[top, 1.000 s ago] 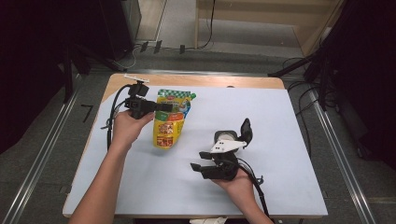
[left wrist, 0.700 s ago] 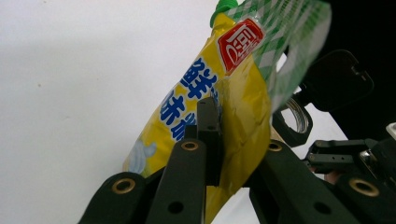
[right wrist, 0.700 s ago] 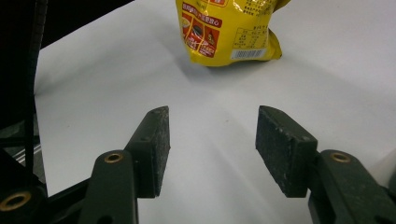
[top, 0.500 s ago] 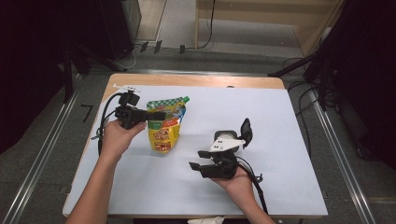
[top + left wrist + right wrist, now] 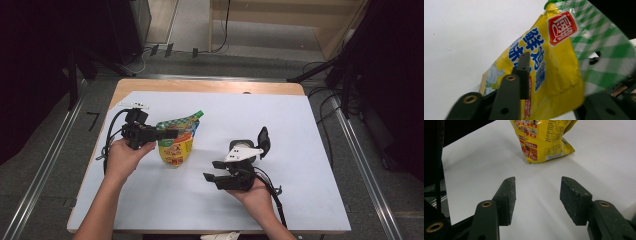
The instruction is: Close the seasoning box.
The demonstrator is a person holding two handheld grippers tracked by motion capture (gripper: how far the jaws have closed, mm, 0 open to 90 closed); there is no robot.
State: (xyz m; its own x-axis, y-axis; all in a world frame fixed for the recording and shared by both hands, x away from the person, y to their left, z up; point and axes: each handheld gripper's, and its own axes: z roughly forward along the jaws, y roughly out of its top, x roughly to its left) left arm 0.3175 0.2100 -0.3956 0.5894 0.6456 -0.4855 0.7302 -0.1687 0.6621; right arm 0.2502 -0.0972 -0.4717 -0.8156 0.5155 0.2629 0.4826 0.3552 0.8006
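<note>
Nearest the person, the right gripper rests low over the white table, its 2 pads set moderately wide with nothing between them. It points left toward the yellow pouch, which sits well apart from it.

Farther and to the left, the left gripper reaches across the top of the pouch. Its jaws have just been opening, and the pouch is between them: in the left gripper view one pad lies against the printed front, while the other is a dark blur at the edge, so I cannot tell whether they are pressing.

The risk, as I judge it, is a topple. The pouch leans on its narrow base with its green checked top tilted right; if the jaws let go before it settles, it may flop flat or slide. The open pad could also snag the crinkled top as the gripper backs away.

Against 1 second ago, the pouch and left gripper sit farther left and nearer, and the pouch leans more. The right gripper has not moved.
</note>
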